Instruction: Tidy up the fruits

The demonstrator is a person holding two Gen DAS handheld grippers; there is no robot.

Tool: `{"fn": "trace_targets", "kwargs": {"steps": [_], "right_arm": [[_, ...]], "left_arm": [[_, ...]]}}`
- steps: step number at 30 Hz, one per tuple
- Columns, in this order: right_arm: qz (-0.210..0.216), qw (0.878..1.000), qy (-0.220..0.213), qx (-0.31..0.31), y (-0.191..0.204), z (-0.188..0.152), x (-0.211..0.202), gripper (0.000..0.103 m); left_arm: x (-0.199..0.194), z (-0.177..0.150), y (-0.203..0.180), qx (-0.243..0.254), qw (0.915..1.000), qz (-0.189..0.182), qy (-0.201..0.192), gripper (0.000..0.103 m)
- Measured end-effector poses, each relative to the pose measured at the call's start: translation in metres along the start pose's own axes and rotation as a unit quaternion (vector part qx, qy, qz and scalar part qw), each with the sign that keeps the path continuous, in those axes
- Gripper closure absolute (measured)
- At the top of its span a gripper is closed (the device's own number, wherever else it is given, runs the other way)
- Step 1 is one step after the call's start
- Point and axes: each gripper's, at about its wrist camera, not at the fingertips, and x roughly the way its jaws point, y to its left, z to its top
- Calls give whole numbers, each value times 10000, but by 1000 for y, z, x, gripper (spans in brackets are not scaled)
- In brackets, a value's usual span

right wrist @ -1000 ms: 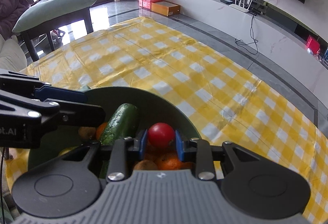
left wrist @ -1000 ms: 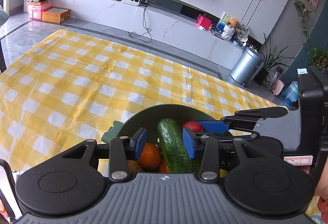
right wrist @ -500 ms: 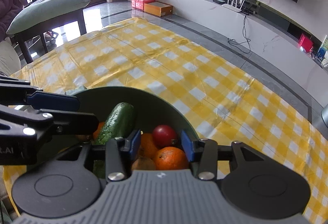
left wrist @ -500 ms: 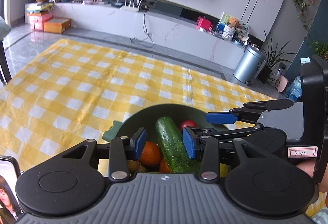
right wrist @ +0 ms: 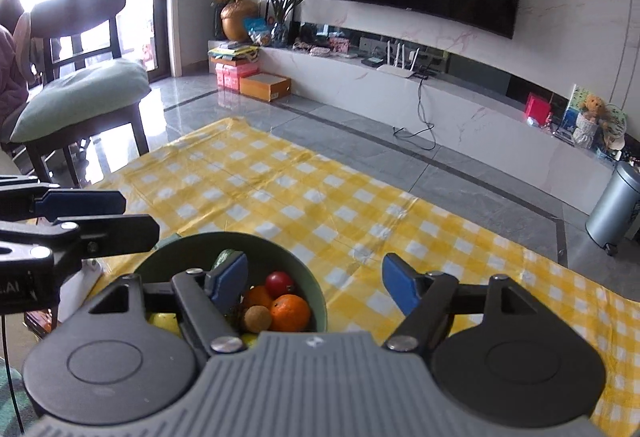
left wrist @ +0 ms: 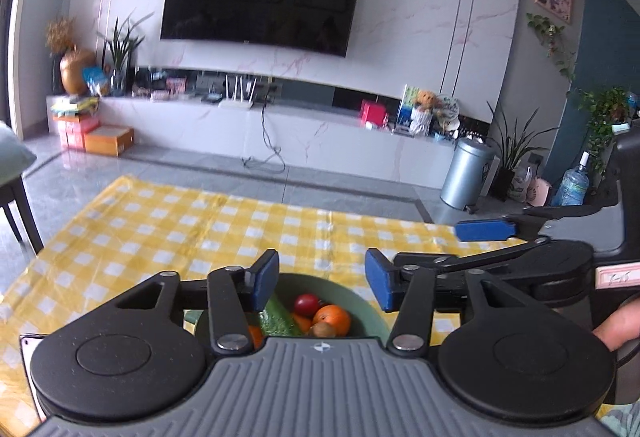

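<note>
Yellow checked cloth [right wrist: 304, 205] on living-room floor; green bowl [right wrist: 308, 277] of fruit sits near, below both grippers; left gripper [left wrist: 320, 281] and right gripper [right wrist: 314, 279] just opened, empty; cucumber [left wrist: 278, 319] long axis points away

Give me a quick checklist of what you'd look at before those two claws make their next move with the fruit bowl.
1. Left claw empty: ok. Its jaws have just been opening and nothing is between them.
2. Right claw empty: ok. Its jaws have just been opening too, with no fruit in them.
3. Fruit inside the green bowl: ok. The cucumber, tomato, orange and a small brown fruit all lie in it.
4. Loose fruit on the yellow checked cloth: ok, none in view.
5. Bowl standing level and steady: cannot tell; the claws hide its near side.
</note>
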Motion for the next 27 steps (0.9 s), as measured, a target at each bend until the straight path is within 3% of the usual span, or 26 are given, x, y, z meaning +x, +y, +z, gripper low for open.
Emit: {"fn": "trace_targets", "kwargs": {"steps": [5, 9, 16, 20, 27], "right_arm": [[-242, 9979, -507, 308, -14, -21, -68, 9], [-541, 9942, -799, 486, -17, -50, -111, 4], [-815, 9867, -1035, 956, -19, -101, -162, 4], [-1086, 9831, -1092, 985, -13, -126, -173, 4], [-1419, 9762, -1037, 1274, -11, -165, -166, 4]], "left_arm": [[-28, -7, -30, 281, 9982, 153, -500, 14], [-41, -15, -53, 506, 9966, 201, -622, 4], [-42, -44, -86, 836, 9959, 264, -229, 3], [-39, -66, -90, 740, 9950, 665, 86, 3], [-31, -90, -97, 961, 9915, 841, 247, 3]]}}
